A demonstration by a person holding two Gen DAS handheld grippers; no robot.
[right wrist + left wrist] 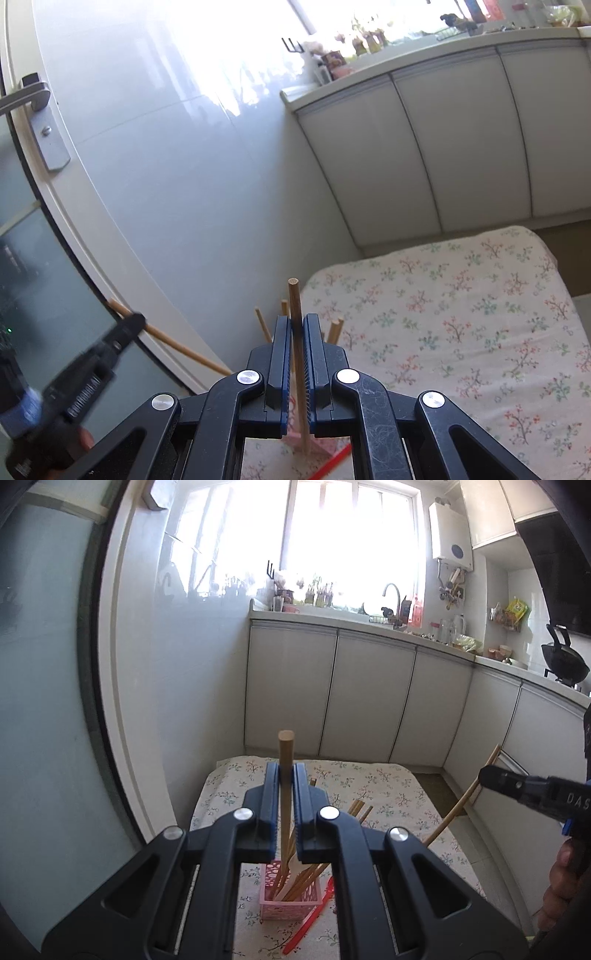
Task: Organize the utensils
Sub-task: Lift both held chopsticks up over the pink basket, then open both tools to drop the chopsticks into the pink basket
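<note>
A chopstick (285, 794) is clamped upright in the left gripper (286, 775), its long axis pointing down at the pink basket (290, 897), bottom centre, while another chopstick (297, 332) is pinched by the right gripper (297, 325).

Sunlit window (351, 535) above white cabinets (369, 701), glossy wall (184, 184).

on my right gripper (535, 790), seen from my left wrist, pale letters run along the black body — i can read "das" before the frame edge cuts them off. raised lettering on my left gripper (88, 391) is too blurred to read.
</note>
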